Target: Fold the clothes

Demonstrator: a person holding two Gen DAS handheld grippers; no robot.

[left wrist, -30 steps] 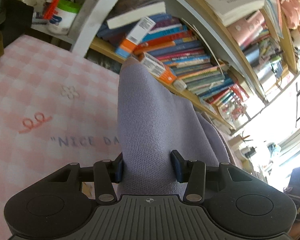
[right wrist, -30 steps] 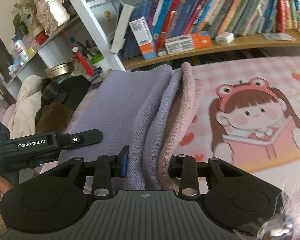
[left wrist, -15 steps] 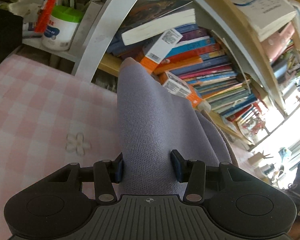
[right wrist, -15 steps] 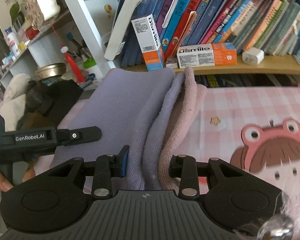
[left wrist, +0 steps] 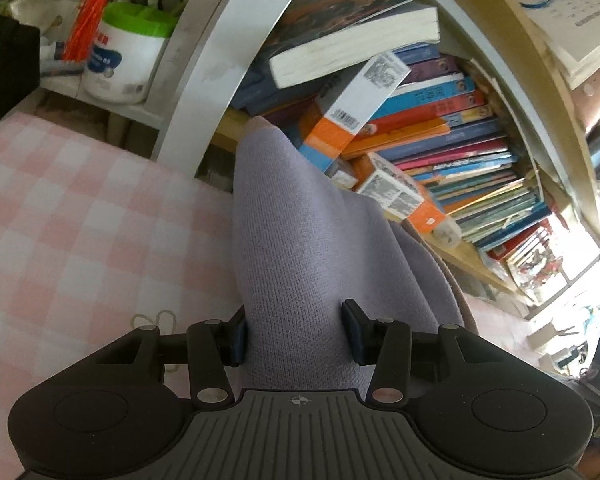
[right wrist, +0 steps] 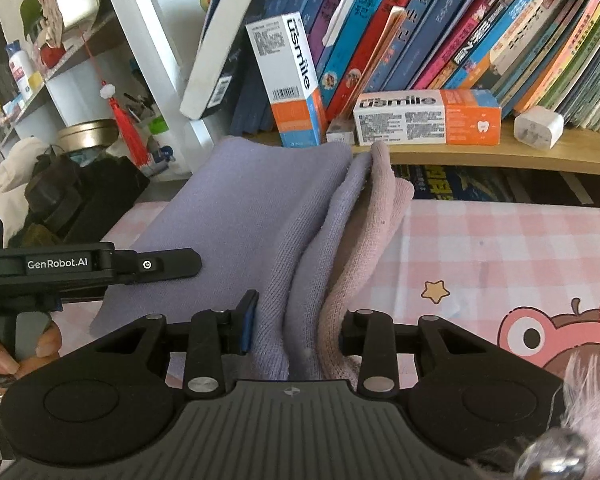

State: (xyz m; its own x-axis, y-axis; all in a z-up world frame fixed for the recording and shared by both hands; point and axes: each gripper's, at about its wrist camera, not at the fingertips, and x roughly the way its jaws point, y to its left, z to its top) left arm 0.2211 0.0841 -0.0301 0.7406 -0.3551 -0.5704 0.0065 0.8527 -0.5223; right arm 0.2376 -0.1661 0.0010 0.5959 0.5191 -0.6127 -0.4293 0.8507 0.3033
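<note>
- The left tool is clamped on a thick bundle of the lilac knit garment, cloth filling the gap between its two blue pads.
- The right tool grips the same garment at another edge, its pads pressed onto several stacked layers, lilac on one side and pinkish on the other.
- The garment is held between the two tools, raised above the pink checked sheet and close to the bookshelf; its far end stands in front of the books and the toothpaste boxes.
- Progress, as a judgement: the layers visible in the right wrist view suggest the garment is already doubled over at least once, so folding looks well under way. It is not yet laid down flat; setting it down and smoothing it seem to be what is left.
- The left tool's body shows in the right wrist view, with part of a hand below it.
- Hidden: the garment's full outline, sleeves and collar are out of sight, so its type cannot be told. Whether any part touches the sheet is unclear. The lower right corner of the right wrist view is blurred by something fuzzy.
</note>
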